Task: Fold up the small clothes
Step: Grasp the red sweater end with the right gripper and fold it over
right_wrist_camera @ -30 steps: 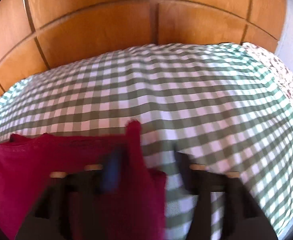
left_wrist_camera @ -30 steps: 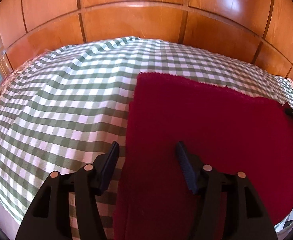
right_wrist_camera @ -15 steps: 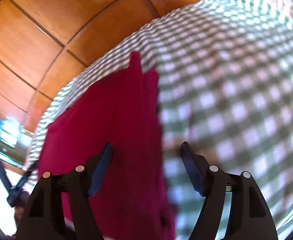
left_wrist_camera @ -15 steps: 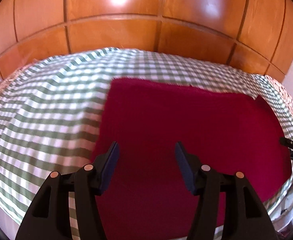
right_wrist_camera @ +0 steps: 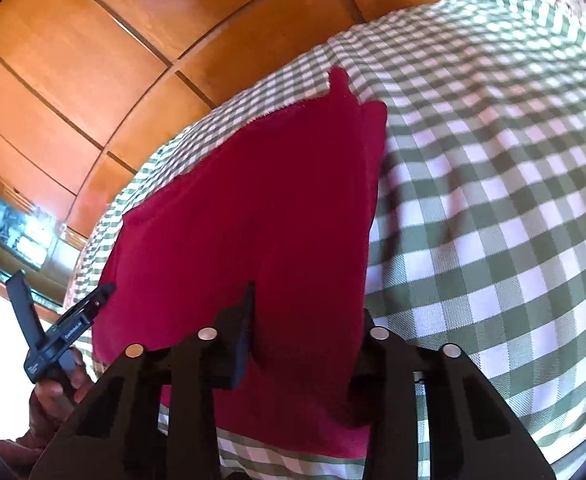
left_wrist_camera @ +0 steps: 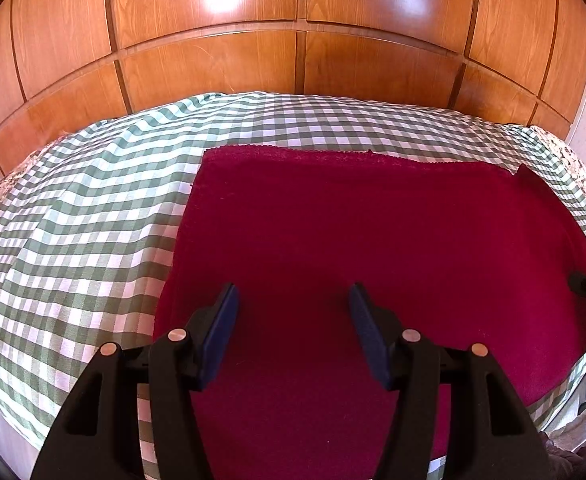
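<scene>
Wooden wall panels [left_wrist_camera: 213,64] filled the background, glossy and orange-brown. Below them a surface draped in a green-and-white checked cloth [left_wrist_camera: 77,216] took up most of both views; what lay under the cloth could not be told. A dark red cloth [left_wrist_camera: 373,240] lay flat on the checked cloth, toward its right side in the left wrist view, with its far edge straight and running close to the wall side. A small corner [left_wrist_camera: 523,170] stuck up at its far right end. Wide bare checked cloth lay to the left of the red cloth, and a narrower band showed beyond its far edge.

The left tool [left_wrist_camera: 293,328] hovered level above the near part of the red cloth, pointed toward the wall, its jaws wide apart and holding nothing. In the right wrist view it appeared at the left edge, gripped by a hand [right_wrist_camera: 53,392].

The right tool [right_wrist_camera: 305,328] was tilted and sat low at the red cloth's right edge. A raised fold of red cloth [right_wrist_camera: 313,320] stood between its fingers, hiding the right fingertip. Whether the jaws pressed on that fold could not be told. Open checked cloth [right_wrist_camera: 493,200] stretched away on its right.
</scene>
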Demonstrator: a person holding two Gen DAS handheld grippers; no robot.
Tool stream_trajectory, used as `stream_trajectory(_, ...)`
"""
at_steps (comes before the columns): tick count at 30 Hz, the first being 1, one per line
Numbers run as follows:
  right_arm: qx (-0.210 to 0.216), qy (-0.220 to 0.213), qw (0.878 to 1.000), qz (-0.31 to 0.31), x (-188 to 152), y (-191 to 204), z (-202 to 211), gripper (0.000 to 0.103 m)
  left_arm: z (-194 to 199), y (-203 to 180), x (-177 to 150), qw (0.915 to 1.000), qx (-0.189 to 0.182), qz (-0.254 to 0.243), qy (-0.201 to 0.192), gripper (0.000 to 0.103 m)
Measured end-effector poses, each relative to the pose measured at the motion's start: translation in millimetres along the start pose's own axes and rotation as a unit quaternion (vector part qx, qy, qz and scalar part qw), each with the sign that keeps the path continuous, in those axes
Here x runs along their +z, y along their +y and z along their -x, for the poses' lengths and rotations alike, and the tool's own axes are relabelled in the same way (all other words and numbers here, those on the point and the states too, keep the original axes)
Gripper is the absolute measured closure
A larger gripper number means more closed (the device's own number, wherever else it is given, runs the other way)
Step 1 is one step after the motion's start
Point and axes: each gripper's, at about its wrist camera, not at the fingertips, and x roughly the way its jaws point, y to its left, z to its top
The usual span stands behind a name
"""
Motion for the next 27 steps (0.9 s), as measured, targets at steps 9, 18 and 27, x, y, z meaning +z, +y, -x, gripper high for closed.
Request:
stream_trajectory(9, 0.026, -0.025, 0.998, 0.053, 12.7, 51.9, 24.2, 0.075, -1.8, 4.0, 0.3, 0.9998, -0.017, 0.007, 0.001, 0.046)
stream_trajectory(18, 0.072, -0.025, 0.991, 0.111, 28.2, 127.1, 9.5, 0.081, 0.3, 13.3, 1.5, 0.9992, -0.038, 0.016, 0.002, 0.047)
stream_trajectory(27, 0.115, 0.011, 0.978, 0.176, 17.7, 216.3, -38.7, 0.085, 22.0, 100.8, 10.5, 0.9742, -0.182, 0.134, 0.007, 0.047)
